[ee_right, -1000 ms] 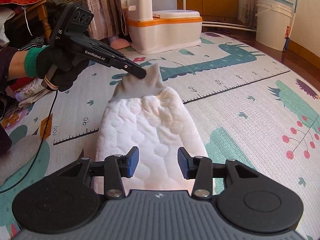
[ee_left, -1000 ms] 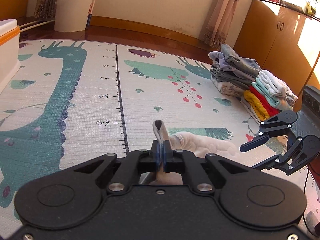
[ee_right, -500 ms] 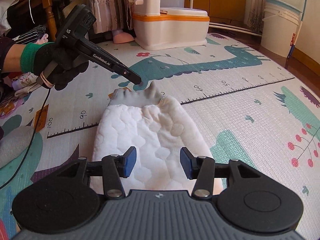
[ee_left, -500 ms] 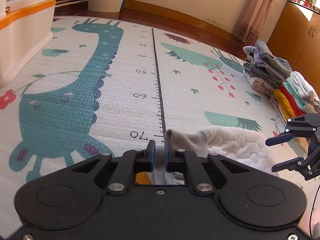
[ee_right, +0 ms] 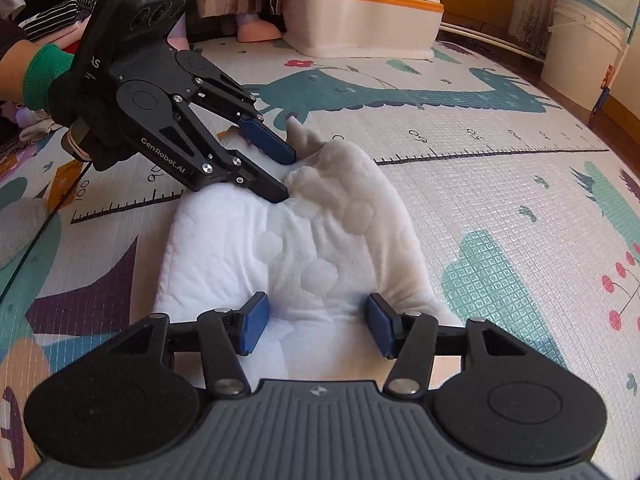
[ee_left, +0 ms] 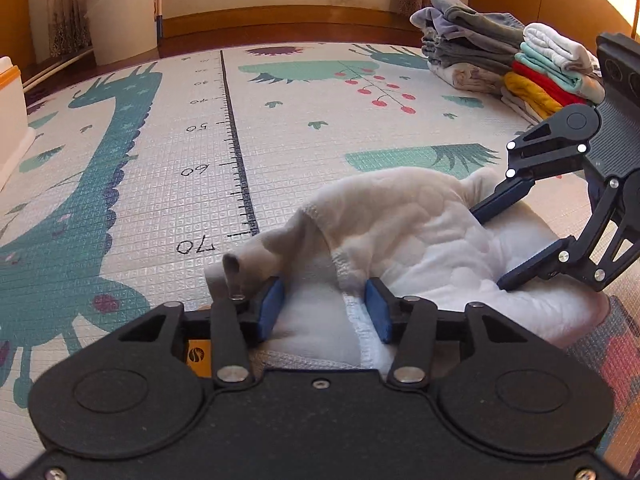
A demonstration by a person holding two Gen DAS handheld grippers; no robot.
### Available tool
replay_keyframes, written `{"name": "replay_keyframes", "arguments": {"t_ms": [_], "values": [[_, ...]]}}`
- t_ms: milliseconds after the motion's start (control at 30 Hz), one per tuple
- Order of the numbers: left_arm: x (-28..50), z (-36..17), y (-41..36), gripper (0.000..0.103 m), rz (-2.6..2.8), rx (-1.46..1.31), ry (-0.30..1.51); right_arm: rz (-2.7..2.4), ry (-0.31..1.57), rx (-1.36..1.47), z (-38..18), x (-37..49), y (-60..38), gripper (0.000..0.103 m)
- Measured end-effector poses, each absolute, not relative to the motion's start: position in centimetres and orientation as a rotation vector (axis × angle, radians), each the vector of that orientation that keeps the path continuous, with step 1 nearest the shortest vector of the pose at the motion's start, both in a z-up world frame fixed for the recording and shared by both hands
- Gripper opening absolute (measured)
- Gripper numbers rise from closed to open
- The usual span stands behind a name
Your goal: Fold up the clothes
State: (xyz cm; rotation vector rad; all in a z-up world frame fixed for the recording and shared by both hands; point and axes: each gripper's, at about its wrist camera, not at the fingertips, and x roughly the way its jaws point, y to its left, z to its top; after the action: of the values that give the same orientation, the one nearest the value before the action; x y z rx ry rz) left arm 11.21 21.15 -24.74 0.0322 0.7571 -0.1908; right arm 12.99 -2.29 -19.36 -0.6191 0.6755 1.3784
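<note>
A white quilted garment (ee_right: pixel 320 248) with a grey ribbed cuff (ee_right: pixel 304 136) lies on the play mat, its cuff end folded back over the rest. My left gripper (ee_left: pixel 324 312) is open and low over the folded edge (ee_left: pixel 400 232), with the cuff (ee_left: pixel 240 268) beside its left finger. In the right wrist view the left gripper (ee_right: pixel 285 176) touches the far end of the garment, held by a black-gloved hand (ee_right: pixel 76 96). My right gripper (ee_right: pixel 316 324) is open over the near end of the garment. From the left wrist view, the right gripper (ee_left: pixel 490 246) rests on the cloth.
A stack of folded clothes (ee_left: pixel 512 64) sits at the mat's far right edge. A white bucket (ee_left: pixel 120 12) stands by the wall. A white and orange potty (ee_right: pixel 360 16) and loose clothes (ee_right: pixel 40 20) lie beyond the mat. A cable (ee_right: pixel 24 256) runs along the left.
The left gripper carried the cuff end back over the garment, let it go and opened. The right gripper stayed open and moved forward onto the near end of the garment.
</note>
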Motion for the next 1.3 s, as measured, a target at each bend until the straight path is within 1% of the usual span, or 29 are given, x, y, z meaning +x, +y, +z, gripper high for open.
{"name": "replay_keyframes", "arguments": {"t_ms": [133, 200, 300, 367, 467, 500, 533, 567, 600, 633, 700, 733, 833, 900, 967, 1033, 1067, 1100, 1133, 1167, 1200, 1300], "values": [[10.8, -24.6, 21.2, 0.051, -0.177, 0.041, 0.755, 1.370, 0.612, -0.604, -17.7, 12.2, -3.2, 0.054], [11.1, -23.7, 21.1, 0.051, -0.154, 0.040, 0.786, 1.371, 0.633, -0.610, -18.0, 11.9, -3.3, 0.055], [11.1, -21.7, 19.9, 0.050, -0.176, 0.101, 0.726, 1.373, 0.643, -0.640, -19.0, 11.8, -2.8, 0.055], [11.6, -20.9, 19.0, 0.050, -0.214, 0.134, 0.676, 1.376, 0.619, -0.625, -18.4, 12.0, -2.4, 0.055], [12.6, -21.4, 18.4, 0.050, -0.276, 0.164, 0.645, 1.359, 0.585, -0.603, -17.9, 12.3, -2.0, 0.056], [13.1, -22.4, 18.4, 0.050, -0.276, 0.169, 0.673, 1.353, 0.592, -0.603, -18.2, 12.4, -1.7, 0.058], [13.5, -23.7, 18.9, 0.051, -0.269, 0.163, 0.697, 1.349, 0.622, -0.609, -18.8, 12.6, -1.3, 0.060], [13.9, -25.0, 19.4, 0.056, -0.261, 0.157, 0.722, 1.344, 0.657, -0.616, -19.5, 12.8, -1.0, 0.061], [13.8, -25.3, 20.0, 0.061, -0.266, 0.126, 0.712, 1.342, 0.669, -0.607, -20.0, 13.0, -0.9, 0.062], [13.8, -25.5, 20.7, 0.063, -0.271, 0.094, 0.701, 1.341, 0.670, -0.598, -20.0, 13.0, -0.8, 0.062], [13.5, -24.6, 20.2, 0.062, -0.254, 0.115, 0.718, 1.344, 0.642, -0.591, -18.9, 12.5, -1.2, 0.061], [13.4, -24.1, 19.9, 0.059, -0.245, 0.127, 0.727, 1.348, 0.622, -0.586, -18.2, 12.2, -1.5, 0.060], [11.0, -21.9, 19.2, 0.058, -0.272, 0.160, 0.676, 1.369, 0.555, -0.579, -16.7, 10.5, -3.3, 0.061], [9.4, -21.3, 18.9, 0.058, -0.289, 0.191, 0.655, 1.378, 0.536, -0.605, -16.7, 9.3, -4.3, 0.061], [8.8, -21.7, 19.0, 0.058, -0.295, 0.189, 0.670, 1.371, 0.557, -0.630, -17.5, 8.8, -4.9, 0.061], [9.0, -23.2, 19.0, 0.059, -0.286, 0.207, 0.743, 1.346, 0.660, -0.595, -19.0, 10.0, -4.6, 0.062], [9.1, -24.3, 18.9, 0.061, -0.284, 0.221, 0.763, 1.346, 0.684, -0.582, -19.6, 10.4, -4.5, 0.063], [9.0, -24.9, 19.0, 0.067, -0.277, 0.216, 0.737, 1.357, 0.679, -0.578, -20.0, 10.5, -4.5, 0.065], [9.1, -25.3, 19.0, 0.075, -0.259, 0.214, 0.725, 1.368, 0.673, -0.574, -20.5, 10.6, -4.5, 0.068], [9.2, -25.4, 19.2, 0.076, -0.250, 0.206, 0.725, 1.373, 0.677, -0.573, -20.7, 10.6, -4.3, 0.071], [9.5, -25.3, 19.4, 0.078, -0.247, 0.188, 0.735, 1.367, 0.698, -0.567, -20.5, 10.7, -4.1, 0.071], [10.1, -24.7, 20.0, 0.079, -0.261, 0.150, 0.778, 1.345, 0.734, -0.572, -19.3, 10.5, -4.0, 0.070]]}}
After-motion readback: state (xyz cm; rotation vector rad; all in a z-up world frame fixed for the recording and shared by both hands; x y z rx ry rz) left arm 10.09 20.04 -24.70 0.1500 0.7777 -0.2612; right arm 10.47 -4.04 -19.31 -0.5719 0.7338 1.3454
